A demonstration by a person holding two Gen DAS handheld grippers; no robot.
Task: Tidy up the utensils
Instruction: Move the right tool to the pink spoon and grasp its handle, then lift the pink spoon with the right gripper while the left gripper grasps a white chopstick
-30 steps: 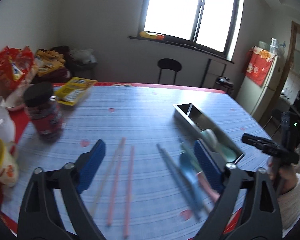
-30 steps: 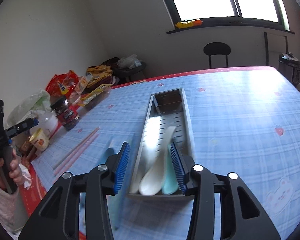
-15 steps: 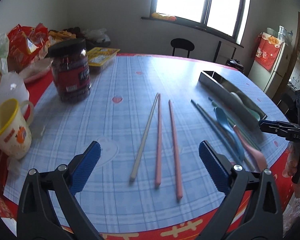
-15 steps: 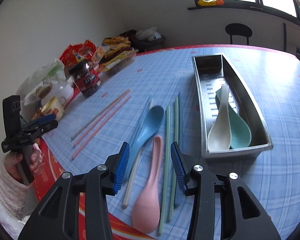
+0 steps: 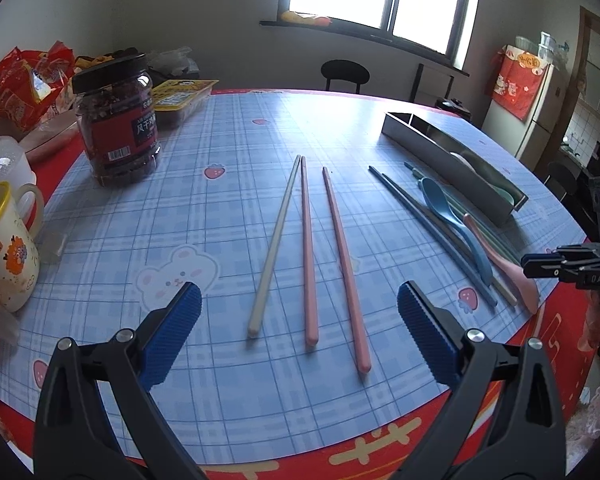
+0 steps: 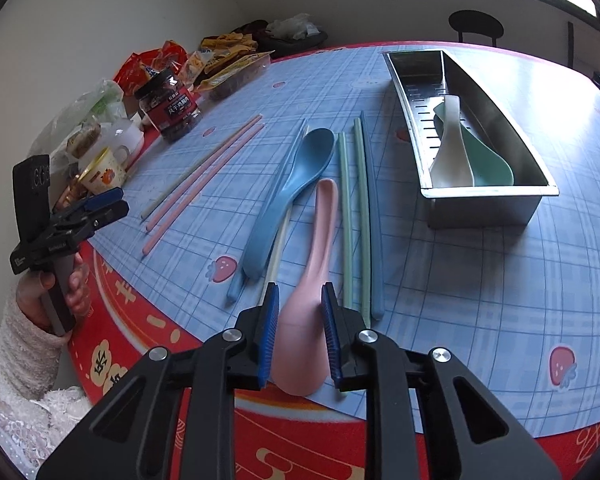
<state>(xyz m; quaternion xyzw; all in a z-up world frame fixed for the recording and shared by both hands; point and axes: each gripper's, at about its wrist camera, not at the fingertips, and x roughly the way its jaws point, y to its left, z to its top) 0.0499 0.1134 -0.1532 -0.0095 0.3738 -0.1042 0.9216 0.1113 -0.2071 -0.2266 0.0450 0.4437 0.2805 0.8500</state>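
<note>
Now your right hand-held gripper (image 6: 300, 332), repositioned from the steel tray (image 6: 484, 208), is closing around the pink plastic spoon (image 6: 312, 280), the next item to stow.

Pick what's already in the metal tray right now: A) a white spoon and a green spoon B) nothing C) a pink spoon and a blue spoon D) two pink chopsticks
A: the right wrist view shows a white spoon and a green spoon lying in the metal tray, while the pink spoon and blue spoon lie on the table.
</note>
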